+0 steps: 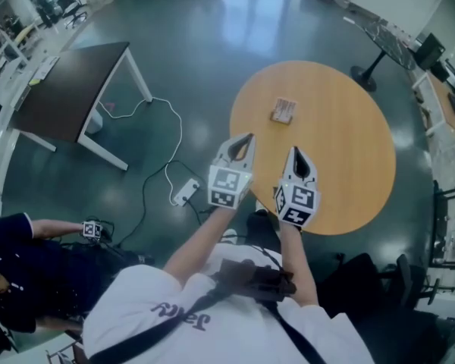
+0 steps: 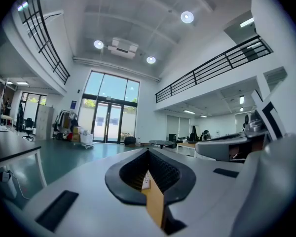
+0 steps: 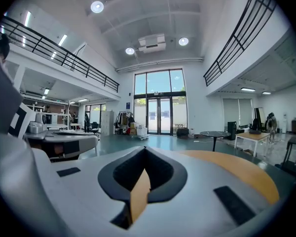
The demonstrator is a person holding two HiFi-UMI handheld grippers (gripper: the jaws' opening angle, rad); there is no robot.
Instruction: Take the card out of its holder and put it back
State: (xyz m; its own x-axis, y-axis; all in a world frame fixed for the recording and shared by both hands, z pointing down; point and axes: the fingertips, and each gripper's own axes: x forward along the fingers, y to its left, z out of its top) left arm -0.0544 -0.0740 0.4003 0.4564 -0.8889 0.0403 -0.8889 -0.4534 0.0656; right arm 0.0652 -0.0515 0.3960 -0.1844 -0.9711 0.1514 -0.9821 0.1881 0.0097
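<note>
Left gripper (image 1: 251,136), right gripper (image 1: 293,150), jaws together, card holder (image 1: 283,111) well ahead

I am looking down at a round table (image 1: 349,165) with a light brown wooden top. It is standing on a shiny dark green floor (image 1: 212,29). One small thing is lying on the top: a card holder (image 1: 283,111). It is sitting toward the far left part, away from the edge. On the floor to the left, a white cable (image 1: 180,131) is snaking to a white plug box (image 1: 186,192), near a dark table (image 1: 68,89).
</note>
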